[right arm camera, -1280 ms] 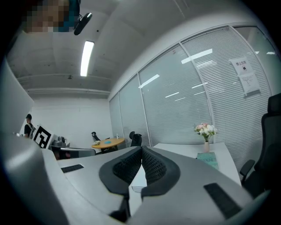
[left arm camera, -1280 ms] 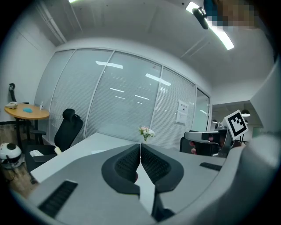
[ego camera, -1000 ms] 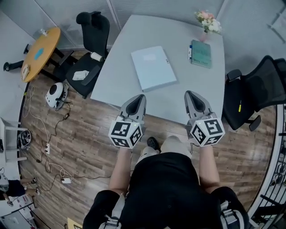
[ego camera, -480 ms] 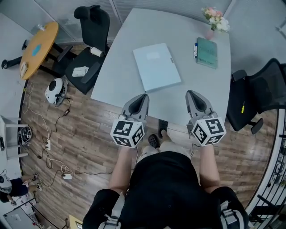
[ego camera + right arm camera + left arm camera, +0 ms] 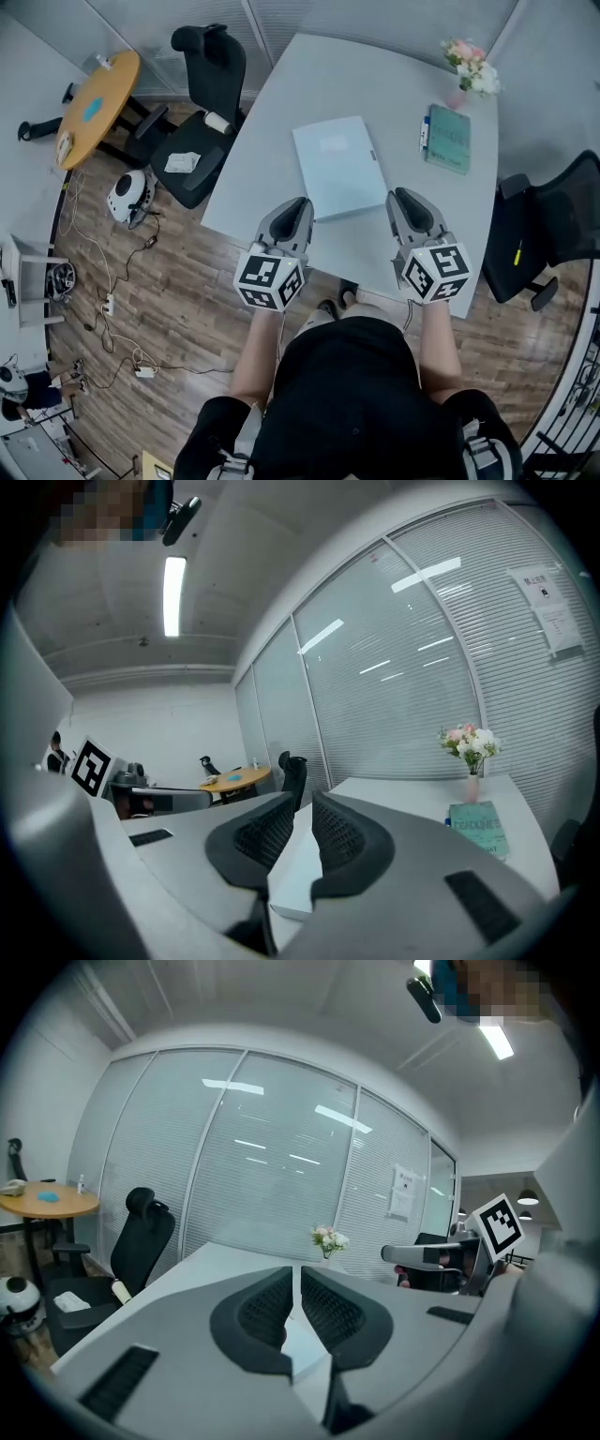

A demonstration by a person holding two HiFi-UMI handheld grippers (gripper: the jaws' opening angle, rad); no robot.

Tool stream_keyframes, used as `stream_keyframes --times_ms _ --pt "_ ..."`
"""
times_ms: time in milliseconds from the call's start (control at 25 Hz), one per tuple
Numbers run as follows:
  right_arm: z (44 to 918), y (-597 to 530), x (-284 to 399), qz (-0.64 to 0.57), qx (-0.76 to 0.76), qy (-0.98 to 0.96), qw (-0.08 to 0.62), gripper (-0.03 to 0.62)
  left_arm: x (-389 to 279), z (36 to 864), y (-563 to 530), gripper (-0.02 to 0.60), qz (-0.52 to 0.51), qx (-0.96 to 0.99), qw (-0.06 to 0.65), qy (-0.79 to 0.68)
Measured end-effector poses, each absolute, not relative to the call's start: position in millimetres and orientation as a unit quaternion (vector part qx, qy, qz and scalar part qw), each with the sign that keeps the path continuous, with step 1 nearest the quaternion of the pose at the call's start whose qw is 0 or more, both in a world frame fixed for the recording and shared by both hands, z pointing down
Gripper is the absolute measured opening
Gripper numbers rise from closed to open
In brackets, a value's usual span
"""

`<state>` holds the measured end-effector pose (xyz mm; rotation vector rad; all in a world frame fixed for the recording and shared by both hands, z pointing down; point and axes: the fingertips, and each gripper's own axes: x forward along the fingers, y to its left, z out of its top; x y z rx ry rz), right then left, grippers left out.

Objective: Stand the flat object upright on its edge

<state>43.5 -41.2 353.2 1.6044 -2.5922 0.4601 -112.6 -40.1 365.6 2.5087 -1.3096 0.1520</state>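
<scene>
A pale blue flat folder [image 5: 339,167] lies flat on the grey table [image 5: 272,141], near its front edge. My left gripper [image 5: 296,204] hovers at the folder's near left corner, shut and empty. My right gripper [image 5: 403,197] hovers just right of the folder's near right corner; its jaws are opening, with a narrow gap and nothing between them. In the left gripper view the folder [image 5: 305,1340] shows below the closed left gripper [image 5: 296,1274]. In the right gripper view the folder [image 5: 292,874] lies below the right gripper [image 5: 302,803].
A green book [image 5: 447,138] and a vase of flowers [image 5: 472,66] sit at the table's far right. Black office chairs stand at the left [image 5: 202,103] and the right [image 5: 548,230]. A round wooden table [image 5: 94,108] and floor cables [image 5: 112,309] are at the left.
The table and folder have come closer: both grippers, which were short of the table's front edge, now reach over it beside the folder's near corners.
</scene>
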Motion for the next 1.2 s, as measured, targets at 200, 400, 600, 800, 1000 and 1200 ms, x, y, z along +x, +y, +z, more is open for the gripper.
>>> stream_keyframes --times_ms 200,400,600,800,1000,1200 --pt "362 -69 49 0.157 0.509 -0.846 0.032 0.084 -105 372 -66 0.025 0.062 0.871 0.155 -0.462" --pt "374 -91 55 0.166 0.498 -0.851 0.037 0.108 -97 382 -88 0.03 0.076 0.866 0.159 -0.468" --pt "386 -112 65 0.177 0.487 -0.854 0.041 0.132 -84 392 -107 0.097 0.086 0.862 0.167 -0.471" --pt "402 -129 74 0.189 0.473 -0.859 0.047 0.149 -73 403 -123 0.118 0.092 0.856 0.171 -0.48" --pt "414 -140 78 0.201 0.461 -0.862 0.058 0.169 -69 413 -131 0.138 0.101 0.849 0.179 -0.487" --pt "424 -158 75 0.208 0.455 -0.863 0.071 0.179 -76 419 -147 0.155 0.102 0.841 0.187 -0.498"
